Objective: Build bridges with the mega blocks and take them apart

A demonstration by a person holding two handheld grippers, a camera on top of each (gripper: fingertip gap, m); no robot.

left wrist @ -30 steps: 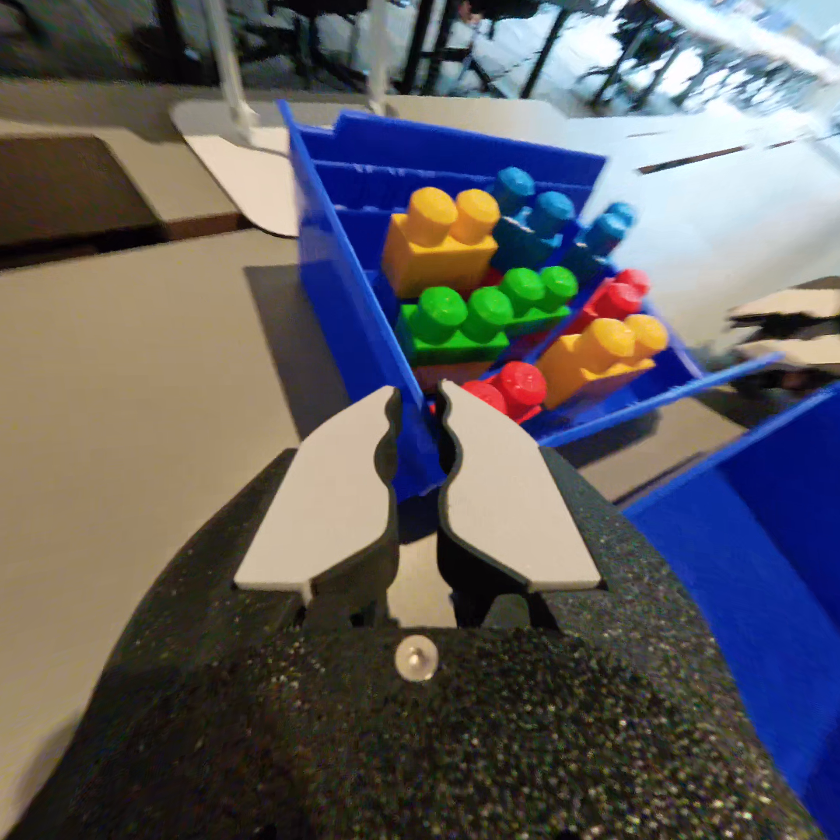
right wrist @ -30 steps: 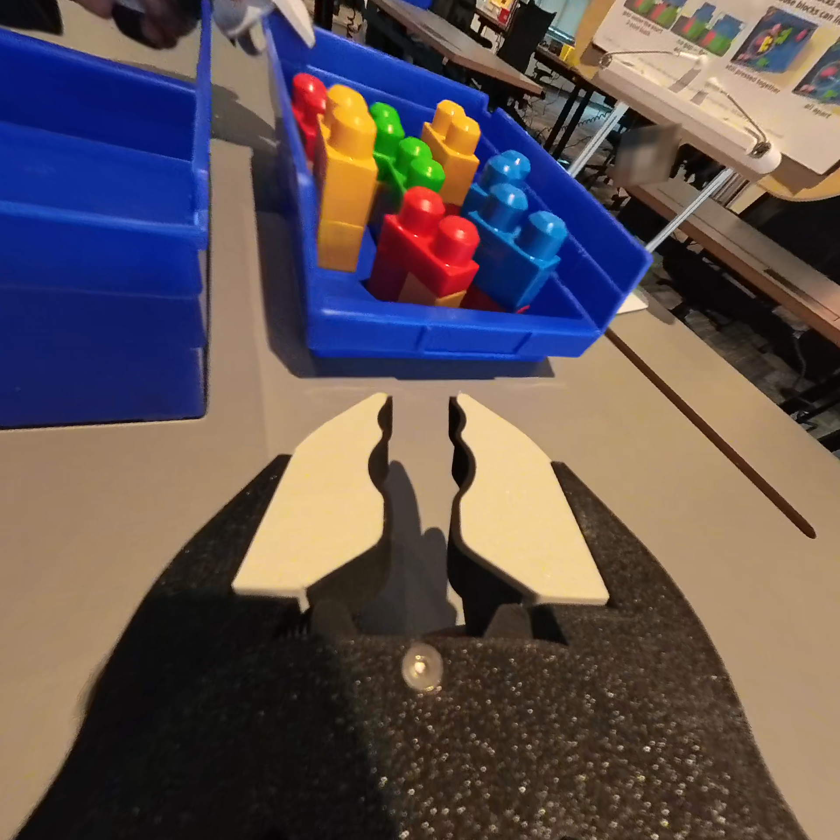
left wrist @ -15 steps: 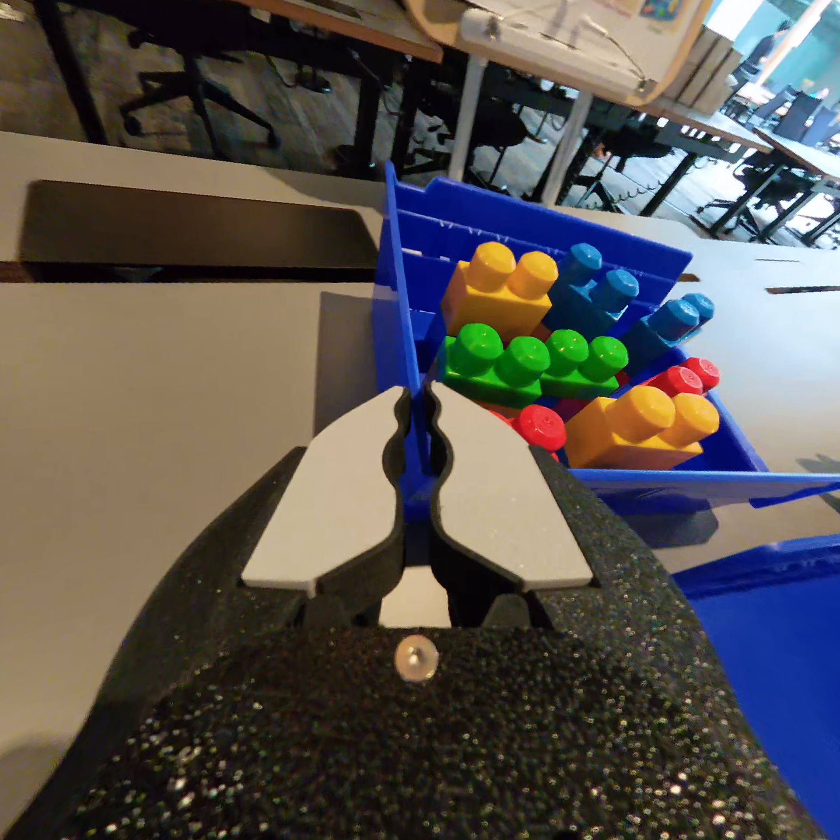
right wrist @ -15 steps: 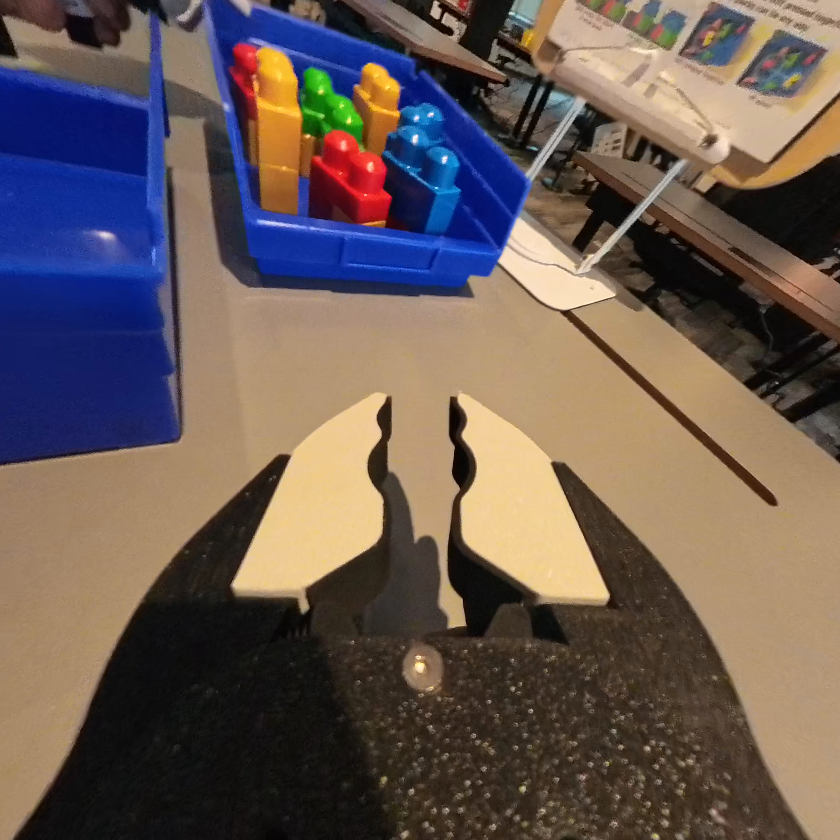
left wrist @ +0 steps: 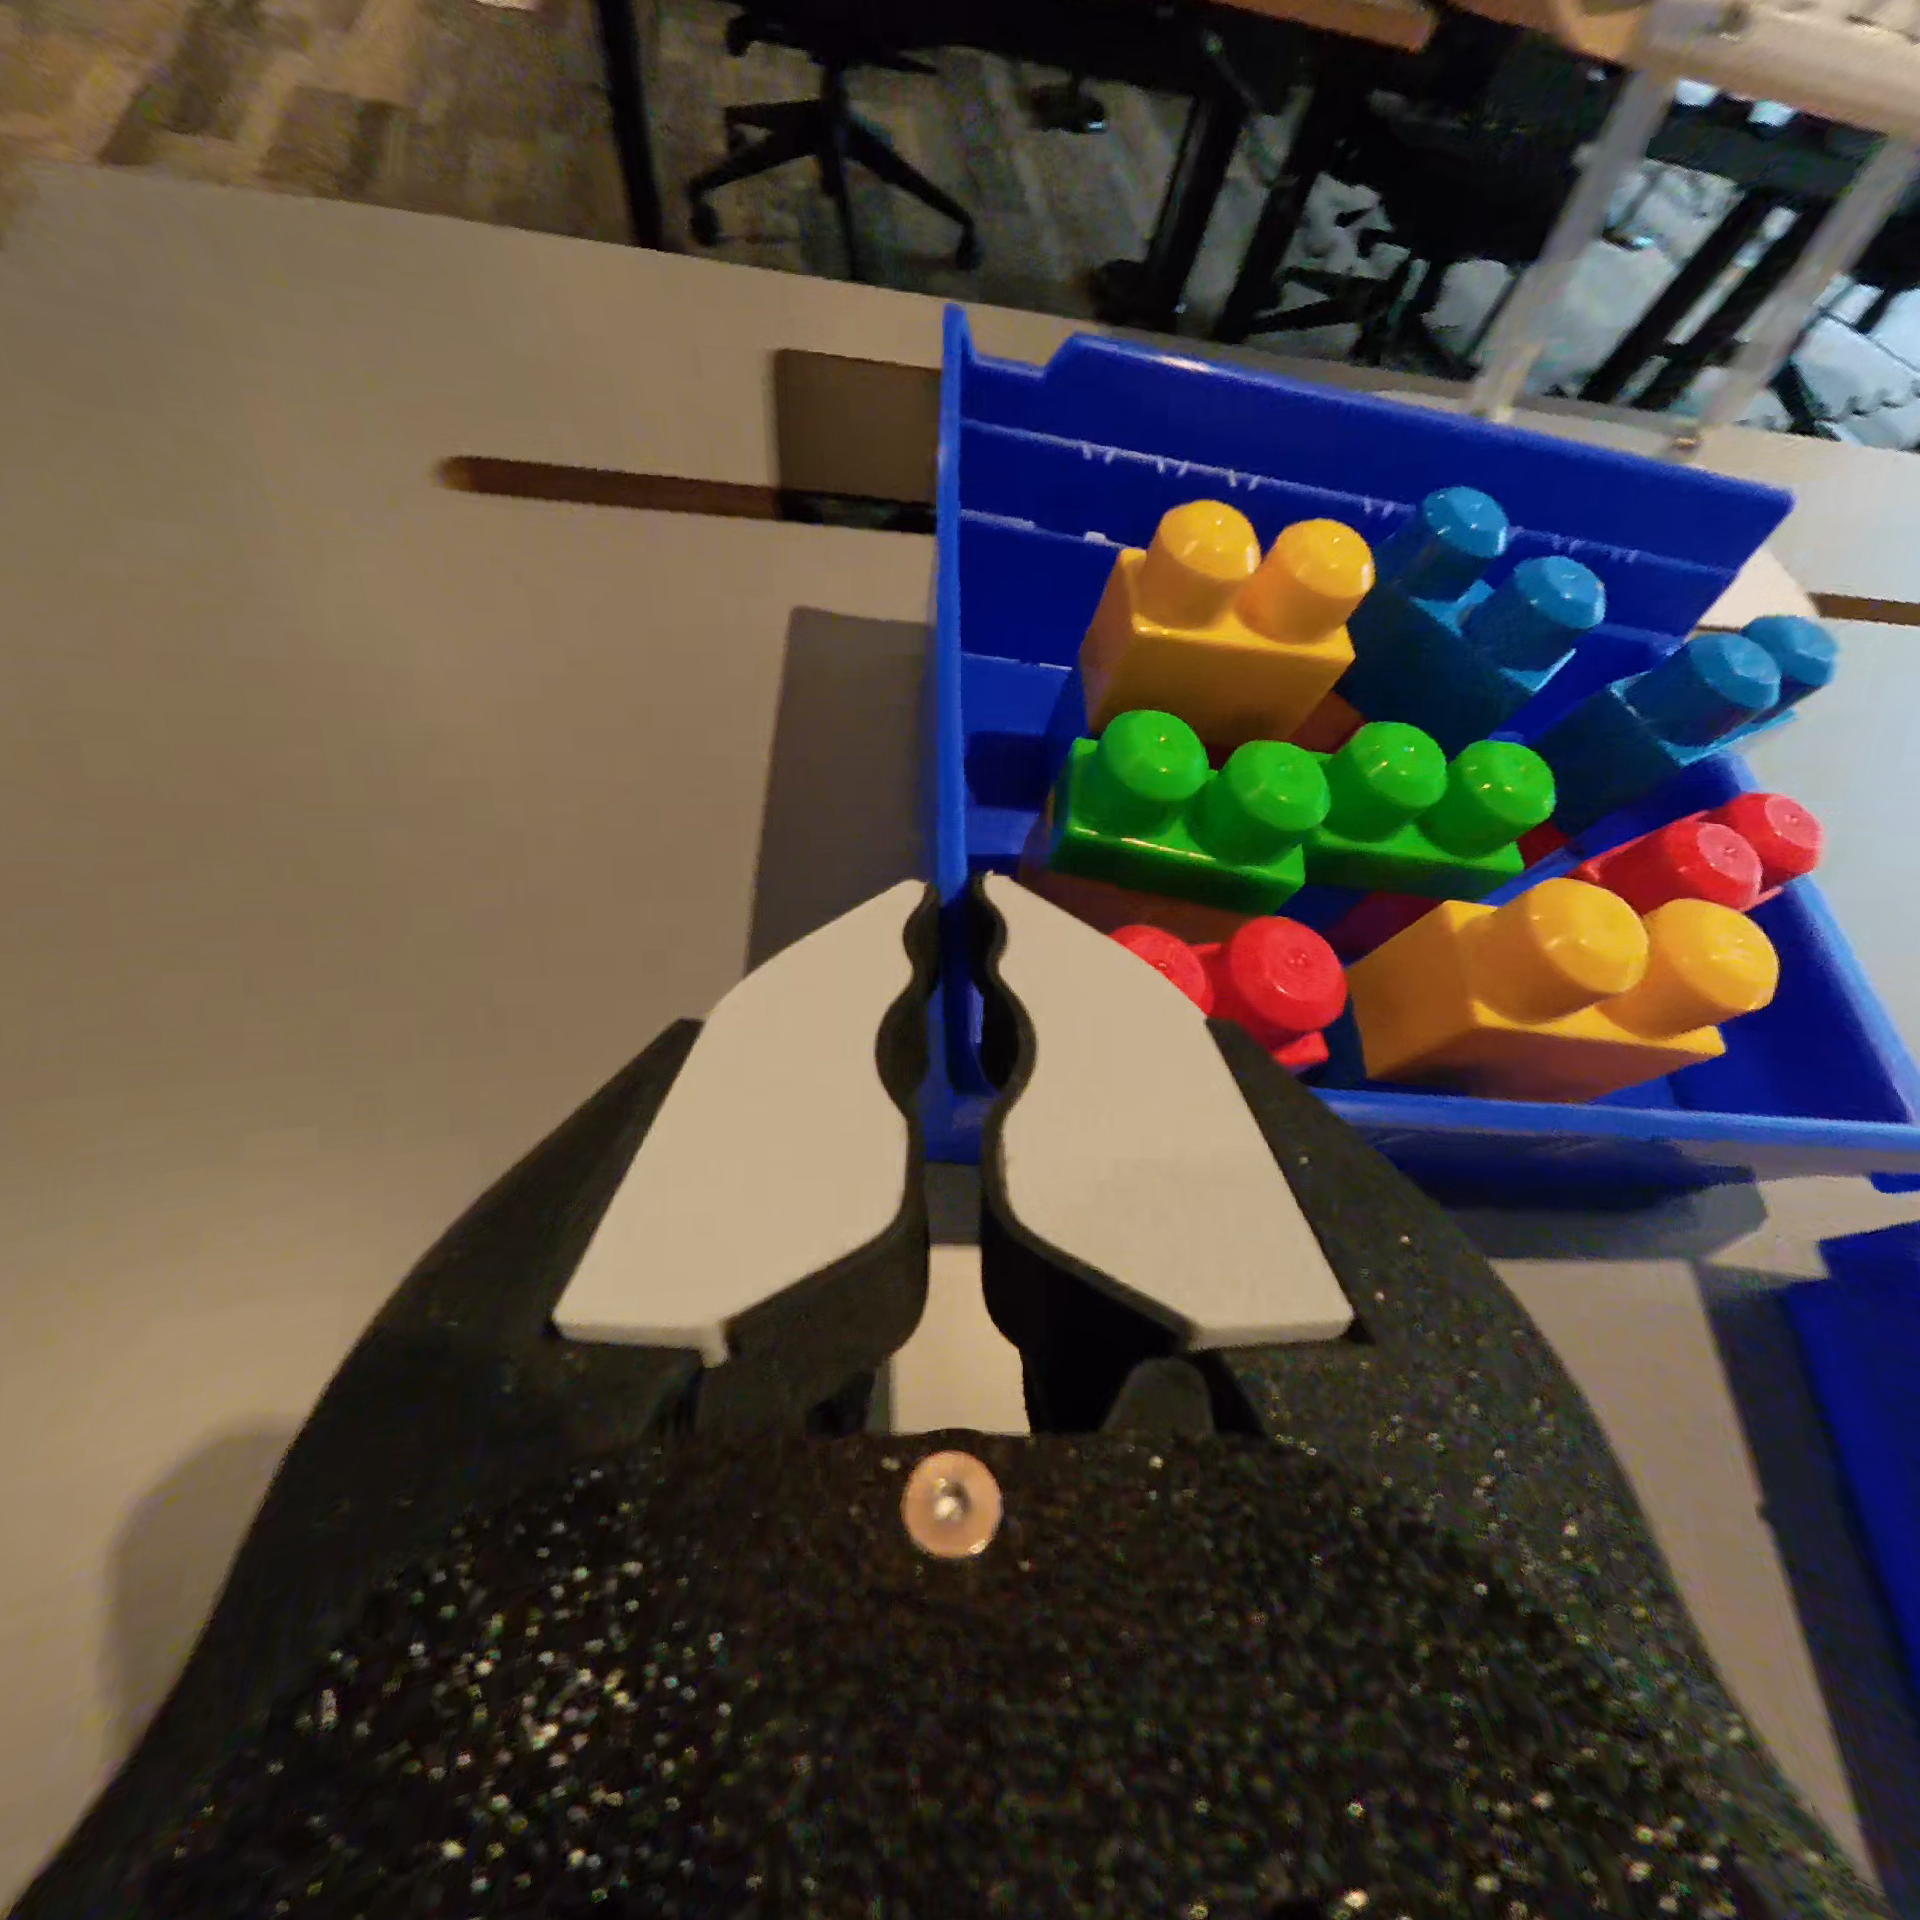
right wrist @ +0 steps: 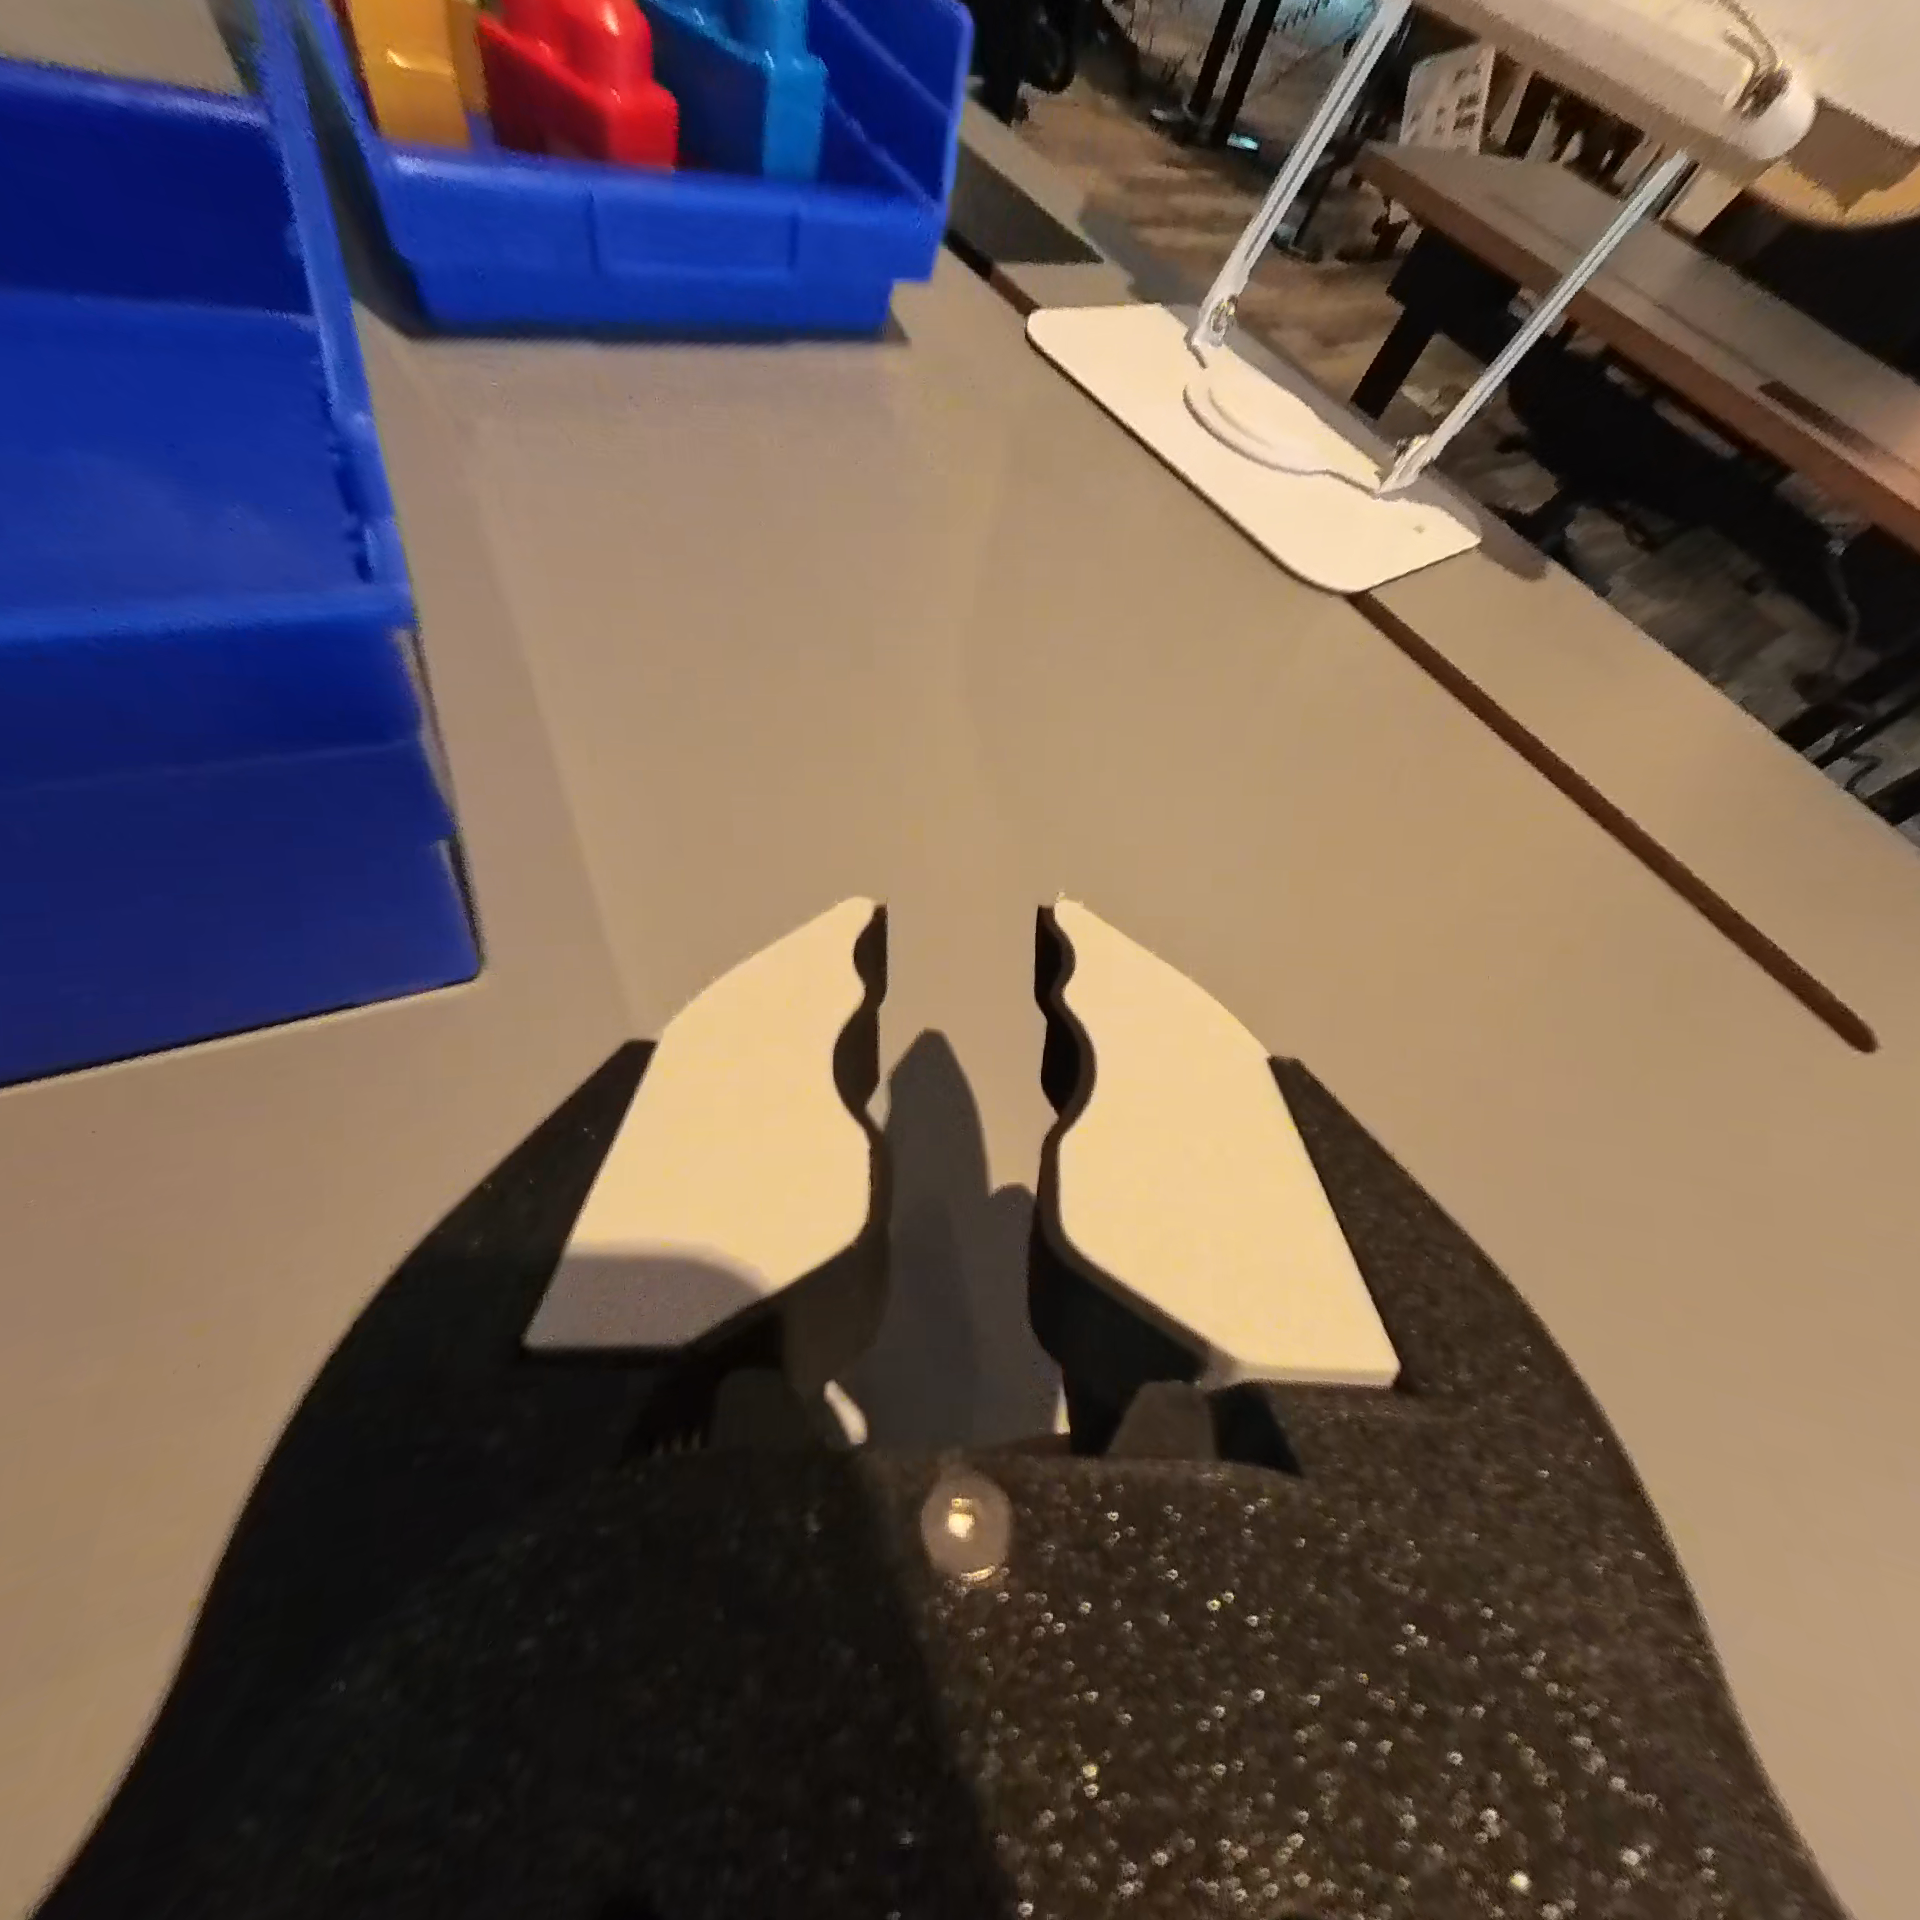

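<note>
A blue bin [left wrist: 1351, 457] holds several mega blocks: a yellow one [left wrist: 1226, 634], two green ones [left wrist: 1184, 821], blue ones [left wrist: 1475, 613], red ones [left wrist: 1268, 977] and another yellow one [left wrist: 1558, 977]. My left gripper [left wrist: 954, 904] is shut on the bin's left wall near its front corner. In the right wrist view the same bin [right wrist: 665, 249] sits at the top left with red [right wrist: 582, 94] and blue blocks [right wrist: 769, 94] showing. My right gripper [right wrist: 961, 914] is open and empty, low over the bare grey table [right wrist: 935, 623].
A second blue bin [right wrist: 156, 623] stands at the left of the right wrist view; its corner shows in the left wrist view [left wrist: 1870, 1403]. A white stand base [right wrist: 1247, 447] with clear legs sits near the table's far edge. A dark slot [right wrist: 1621, 831] runs across the tabletop. About 60 cm separates my left fingertips from my right.
My left gripper has closed fully on the bin wall, and the view has swung round the bin. My right gripper has drawn back from the bin, its jaws unchanged.
</note>
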